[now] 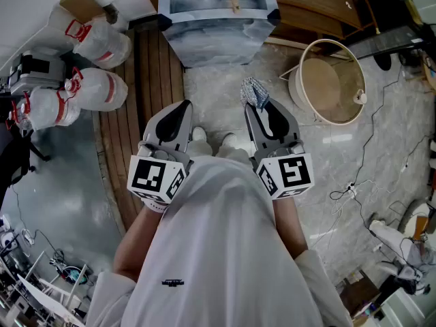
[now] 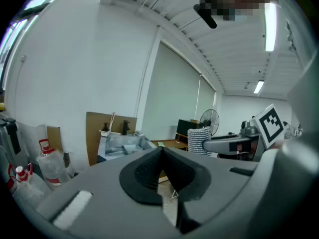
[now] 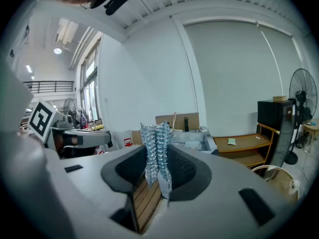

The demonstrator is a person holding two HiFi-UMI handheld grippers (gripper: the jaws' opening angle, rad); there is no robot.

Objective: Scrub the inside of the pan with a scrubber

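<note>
My right claw [image 3: 157, 164] clamps the scrubber [image 3: 155, 146] near its base, likely light and springy, short of the sink [image 1: 212, 43]; left claw [image 2: 162, 157] closed, empty.

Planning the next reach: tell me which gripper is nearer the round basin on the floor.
Right. The right gripper, its fingers shut on the steel scrubber, sits just left of the round basin; the left gripper lies farther left, beyond the right one.

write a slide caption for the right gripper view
Right gripper shut on a silvery mesh scrubber, sink in the background
</note>
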